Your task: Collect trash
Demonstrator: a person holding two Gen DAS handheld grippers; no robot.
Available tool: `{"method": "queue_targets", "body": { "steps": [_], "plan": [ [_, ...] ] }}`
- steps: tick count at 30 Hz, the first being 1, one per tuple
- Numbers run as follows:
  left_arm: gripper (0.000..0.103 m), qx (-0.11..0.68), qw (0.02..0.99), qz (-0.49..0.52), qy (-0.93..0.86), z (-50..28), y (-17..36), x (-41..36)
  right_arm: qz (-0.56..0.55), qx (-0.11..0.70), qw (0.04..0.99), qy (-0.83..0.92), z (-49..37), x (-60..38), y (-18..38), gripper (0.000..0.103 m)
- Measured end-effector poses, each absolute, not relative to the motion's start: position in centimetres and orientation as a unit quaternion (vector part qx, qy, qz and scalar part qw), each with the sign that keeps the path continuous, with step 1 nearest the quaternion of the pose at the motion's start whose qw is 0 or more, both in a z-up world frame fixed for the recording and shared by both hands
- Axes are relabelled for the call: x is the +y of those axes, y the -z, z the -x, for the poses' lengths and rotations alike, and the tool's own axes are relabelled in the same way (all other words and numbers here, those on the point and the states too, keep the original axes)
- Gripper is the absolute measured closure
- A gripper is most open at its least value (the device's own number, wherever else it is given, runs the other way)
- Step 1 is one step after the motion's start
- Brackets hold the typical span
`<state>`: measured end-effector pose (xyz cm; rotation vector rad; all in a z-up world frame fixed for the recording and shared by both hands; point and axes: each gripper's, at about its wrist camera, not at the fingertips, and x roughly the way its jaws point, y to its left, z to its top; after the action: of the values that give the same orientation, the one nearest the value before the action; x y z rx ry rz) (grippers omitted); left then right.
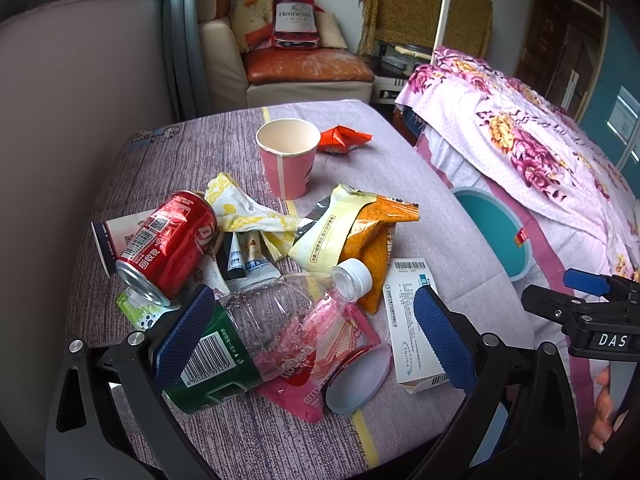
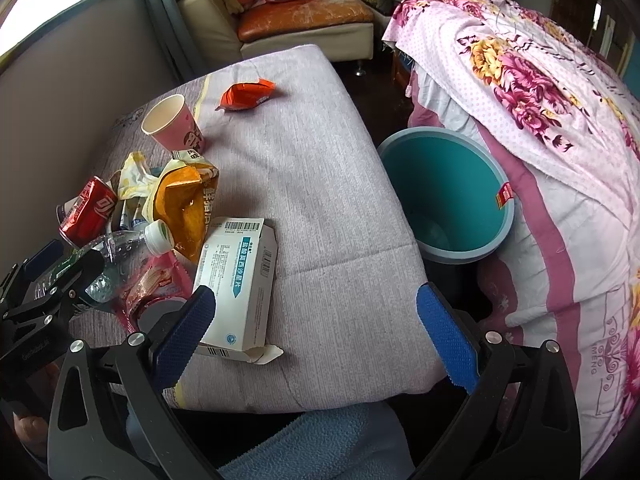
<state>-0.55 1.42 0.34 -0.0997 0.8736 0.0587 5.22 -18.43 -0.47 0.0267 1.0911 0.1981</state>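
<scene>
A clear plastic bottle (image 1: 272, 320) with a green label and white cap lies on the table (image 1: 400, 168) amid a pile of trash. My left gripper (image 1: 314, 338) is open and straddles it; the left pad rests by the label and the right pad hangs over a white medicine box (image 1: 412, 320). In the pile are a red cola can (image 1: 172, 244), a yellow-orange snack bag (image 1: 360, 232), a pink wafer wrapper (image 1: 320, 360) and a grey lid (image 1: 358, 380). My right gripper (image 2: 316, 338) is open and empty over the table's near edge, beside the medicine box (image 2: 236, 280).
A pink paper cup (image 1: 288, 156) stands upright behind the pile, with an orange wrapper (image 1: 344, 138) farther back. A teal bin (image 2: 448, 196) stands on the floor between the table and a bed with a floral quilt (image 2: 520, 80). A sofa (image 1: 304, 68) is behind.
</scene>
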Motion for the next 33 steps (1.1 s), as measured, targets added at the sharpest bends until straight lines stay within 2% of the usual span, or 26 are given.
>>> {"method": "queue_targets", "body": {
  "steps": [33],
  "plan": [
    [0.004, 0.428, 0.903, 0.035, -0.017, 1.0, -0.1, 1.1, -0.027, 0.534, 0.84, -0.088, -5.6, -19.0, 1.8, 0.006]
  ]
}}
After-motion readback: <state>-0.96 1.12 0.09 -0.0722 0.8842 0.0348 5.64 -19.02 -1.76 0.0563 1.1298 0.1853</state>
